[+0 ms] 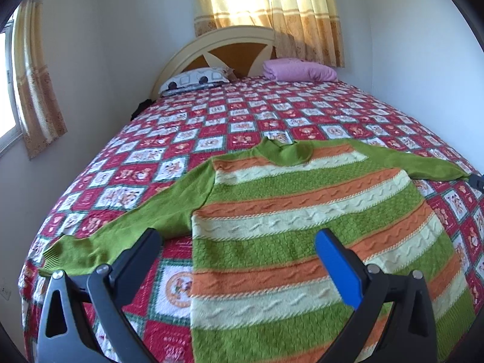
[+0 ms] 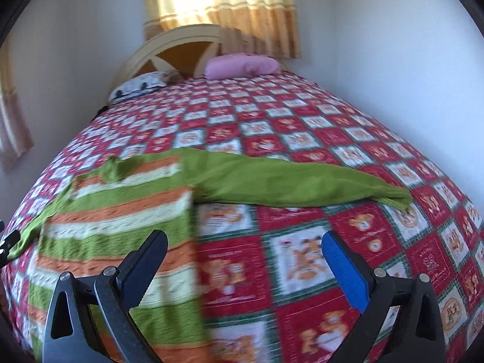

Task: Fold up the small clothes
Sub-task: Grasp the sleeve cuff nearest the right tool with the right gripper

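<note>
A small knitted sweater (image 1: 302, 217) with green, orange and cream stripes lies flat on the bed, collar toward the headboard, both green sleeves spread out. My left gripper (image 1: 237, 242) is open and empty, hovering over the sweater's left side edge near its left sleeve (image 1: 127, 227). My right gripper (image 2: 245, 245) is open and empty, hovering over the quilt beside the sweater's (image 2: 121, 211) right side edge, below the right sleeve (image 2: 287, 181). The right gripper's tip shows at the left wrist view's right edge (image 1: 478, 181).
The bed is covered by a red and white checked quilt (image 2: 332, 127). A patterned pillow (image 1: 196, 80) and a folded pink blanket (image 1: 299, 69) lie by the headboard (image 1: 217, 45). White walls stand close on both sides; curtains (image 1: 266, 0) hang behind.
</note>
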`<action>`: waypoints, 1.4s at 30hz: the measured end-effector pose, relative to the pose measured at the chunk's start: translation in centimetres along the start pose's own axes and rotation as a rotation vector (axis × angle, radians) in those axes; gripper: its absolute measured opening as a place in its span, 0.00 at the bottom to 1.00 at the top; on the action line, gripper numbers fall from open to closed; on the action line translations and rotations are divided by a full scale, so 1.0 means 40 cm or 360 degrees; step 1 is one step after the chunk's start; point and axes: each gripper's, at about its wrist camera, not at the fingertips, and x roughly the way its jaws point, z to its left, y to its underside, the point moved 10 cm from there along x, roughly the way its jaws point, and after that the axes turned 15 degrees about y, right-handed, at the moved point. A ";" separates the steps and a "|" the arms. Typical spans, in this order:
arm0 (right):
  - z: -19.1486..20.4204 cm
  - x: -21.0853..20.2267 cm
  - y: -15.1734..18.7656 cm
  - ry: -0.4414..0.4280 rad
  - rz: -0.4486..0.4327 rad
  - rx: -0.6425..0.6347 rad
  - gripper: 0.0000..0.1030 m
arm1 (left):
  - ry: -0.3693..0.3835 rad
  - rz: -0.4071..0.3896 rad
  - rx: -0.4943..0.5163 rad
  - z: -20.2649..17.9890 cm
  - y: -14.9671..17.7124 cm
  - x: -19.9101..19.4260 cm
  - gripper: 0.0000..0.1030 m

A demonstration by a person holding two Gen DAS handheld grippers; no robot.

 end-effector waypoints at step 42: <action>-0.377 0.227 -0.350 0.0163 -0.0016 0.0601 0.06 | -0.0029 0.0018 -0.0120 0.102 -0.038 0.189 1.00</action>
